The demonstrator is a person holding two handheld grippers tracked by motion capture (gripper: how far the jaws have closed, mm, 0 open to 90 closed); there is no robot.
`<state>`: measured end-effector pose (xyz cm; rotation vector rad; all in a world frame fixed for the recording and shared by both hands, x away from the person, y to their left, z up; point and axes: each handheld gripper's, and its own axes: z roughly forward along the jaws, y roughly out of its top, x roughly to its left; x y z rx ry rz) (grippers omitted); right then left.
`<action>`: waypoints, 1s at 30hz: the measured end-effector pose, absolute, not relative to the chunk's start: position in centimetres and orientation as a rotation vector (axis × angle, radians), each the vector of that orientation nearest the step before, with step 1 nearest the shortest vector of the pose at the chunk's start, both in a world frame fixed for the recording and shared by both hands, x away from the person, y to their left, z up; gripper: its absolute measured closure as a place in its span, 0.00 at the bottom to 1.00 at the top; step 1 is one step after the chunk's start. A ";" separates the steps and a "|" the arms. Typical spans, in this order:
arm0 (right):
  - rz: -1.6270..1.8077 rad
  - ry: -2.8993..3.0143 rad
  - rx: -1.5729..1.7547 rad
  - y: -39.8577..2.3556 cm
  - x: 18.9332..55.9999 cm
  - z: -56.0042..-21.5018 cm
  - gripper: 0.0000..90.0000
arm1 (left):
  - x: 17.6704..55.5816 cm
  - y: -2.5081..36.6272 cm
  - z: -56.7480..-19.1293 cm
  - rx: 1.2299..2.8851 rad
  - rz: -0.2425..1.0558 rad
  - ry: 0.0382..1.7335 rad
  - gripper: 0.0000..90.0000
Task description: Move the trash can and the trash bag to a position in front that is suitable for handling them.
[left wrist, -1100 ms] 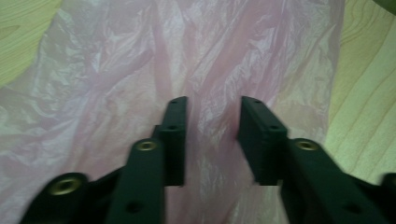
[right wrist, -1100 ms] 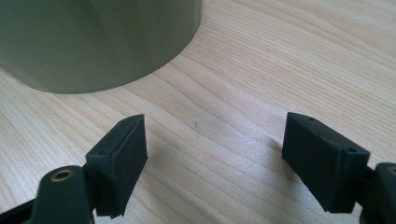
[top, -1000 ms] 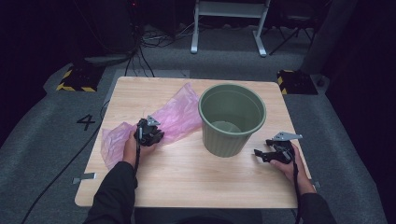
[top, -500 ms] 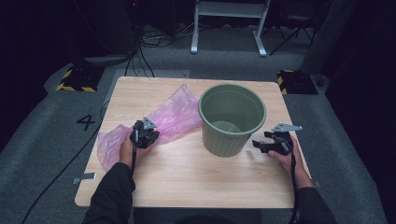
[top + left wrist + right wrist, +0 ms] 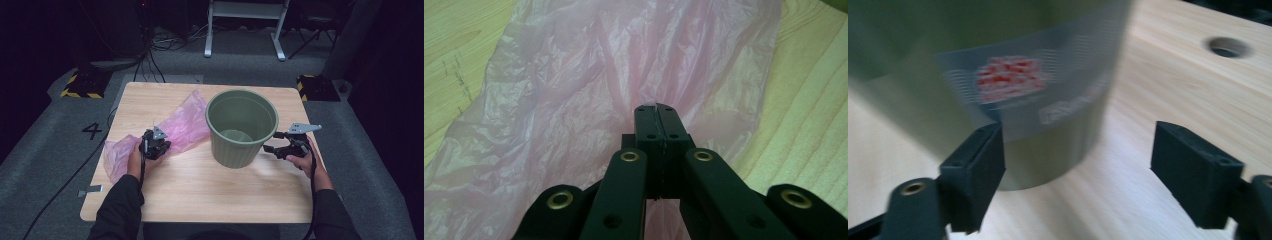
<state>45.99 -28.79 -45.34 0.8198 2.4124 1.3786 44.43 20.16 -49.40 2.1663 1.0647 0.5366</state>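
Observation:
A crumpled pink plastic bag (image 5: 186, 124) lies flat on the left half of the wooden table (image 5: 200, 195). My left gripper (image 5: 155, 145) rests on it, jaws shut with a fold of the pink film (image 5: 574, 75) pinched between their tips (image 5: 656, 107). A dark green plastic bin (image 5: 235, 150) stands upright in the middle of the table. My right gripper (image 5: 271, 142) hovers just right of the bin, pointing at its wall, jaws open and apart from it. In the right gripper view the open jaws (image 5: 1080, 150) frame the bin's labelled side (image 5: 1013, 80), blurred.
The table has a round hole (image 5: 1228, 47) in its top near the right side. Bare wood lies in front of the bin and along the near edge. Cables, a stand's feet and striped floor blocks (image 5: 80, 86) sit beyond the table.
My right gripper has risen off the table and come closer to the bin's right side. The left gripper has stayed on the pink bag.

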 end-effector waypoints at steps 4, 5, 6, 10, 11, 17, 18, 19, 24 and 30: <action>1.428 2.474 0.700 -27.7 45.4 -45.0 0.20 | 44.4 20.1 -49.3 2.167 0.538 1.057 1.00; 1.441 2.482 0.678 -27.4 45.2 -44.9 0.19 | 44.4 20.0 -49.3 2.171 0.538 1.054 1.00; 1.452 2.492 0.652 -27.1 45.0 -44.8 0.20 | 44.4 20.0 -49.3 2.173 0.539 1.052 1.00; 1.438 2.503 0.621 -26.0 44.5 -44.6 0.17 | 44.4 20.0 -49.3 2.170 0.535 1.052 1.00; 1.443 2.509 0.617 -25.9 44.5 -44.6 0.17 | 44.4 20.0 -49.3 2.172 0.541 1.049 1.00; 1.389 2.520 0.654 -26.0 43.7 -45.5 0.22 | 44.3 20.2 -49.1 2.146 0.553 1.046 1.00; 1.338 2.524 0.712 -26.4 43.8 -45.9 0.22 | 44.2 20.2 -49.0 2.139 0.560 1.046 1.00; 1.313 2.497 0.735 -26.9 43.6 -46.3 0.23 | 44.2 20.3 -49.0 2.135 0.563 1.046 1.00; 1.219 2.476 0.928 -29.0 43.8 -47.9 0.22 | 44.2 20.5 -48.6 2.107 0.590 1.046 1.00; 1.102 2.434 1.088 -30.7 44.0 -49.4 0.21 | 44.1 20.8 -48.3 2.068 0.595 1.042 1.00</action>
